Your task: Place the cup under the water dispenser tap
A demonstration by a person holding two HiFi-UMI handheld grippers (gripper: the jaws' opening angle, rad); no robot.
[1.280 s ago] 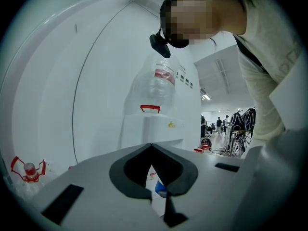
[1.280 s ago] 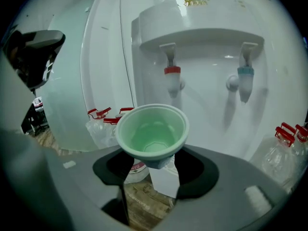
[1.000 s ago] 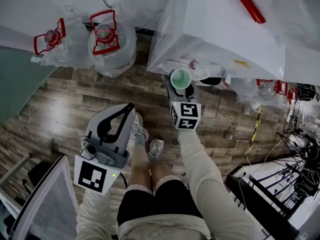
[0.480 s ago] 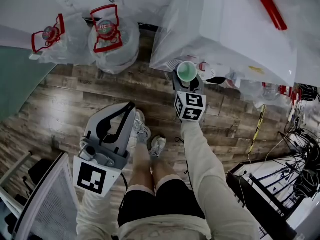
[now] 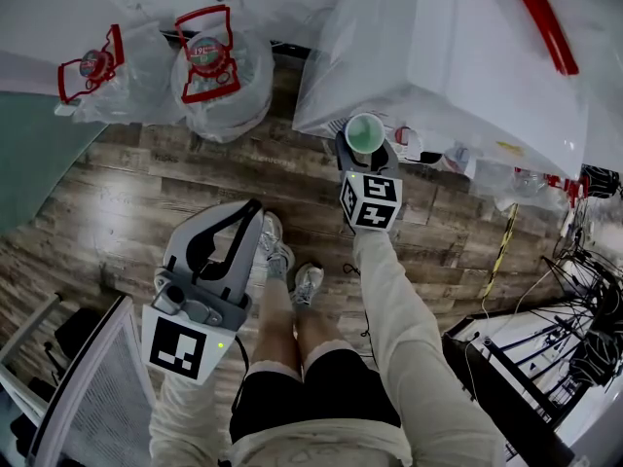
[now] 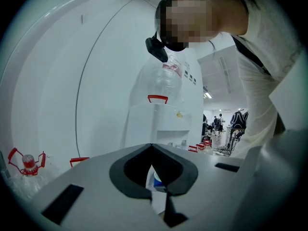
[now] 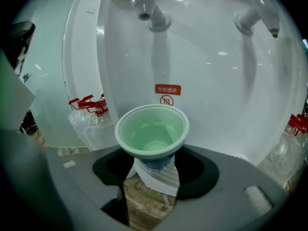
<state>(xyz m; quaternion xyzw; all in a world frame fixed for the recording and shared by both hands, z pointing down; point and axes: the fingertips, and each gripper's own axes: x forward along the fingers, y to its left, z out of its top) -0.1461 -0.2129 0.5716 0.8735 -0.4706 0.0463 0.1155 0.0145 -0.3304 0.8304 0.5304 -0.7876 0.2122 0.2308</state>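
A pale green cup [image 5: 364, 132] with a white ribbed sleeve is upright in my right gripper [image 5: 366, 156], which is shut on it at the front of the white, plastic-wrapped water dispenser [image 5: 458, 56]. In the right gripper view the cup [image 7: 151, 131] sits inside the dispenser's recess, below and slightly right of the left tap [image 7: 144, 6]; a second tap [image 7: 262, 16] is at upper right. The right gripper [image 7: 153, 165] clamps the cup's sleeve. My left gripper [image 5: 248, 217] hangs shut and empty over the floor at lower left. From the left gripper [image 6: 153, 150] the dispenser [image 6: 159, 124] is seen farther off.
Two bagged water bottles with red handles [image 5: 216, 66] [image 5: 92, 71] stand on the wood floor left of the dispenser. More bottles [image 5: 531, 178] lie at its right. Cables and a black frame [image 5: 574, 329] fill the lower right. A white mesh panel [image 5: 88, 397] is at lower left.
The right gripper with the cup has shifted a little toward the dispenser front and lower. The left gripper has barely moved.
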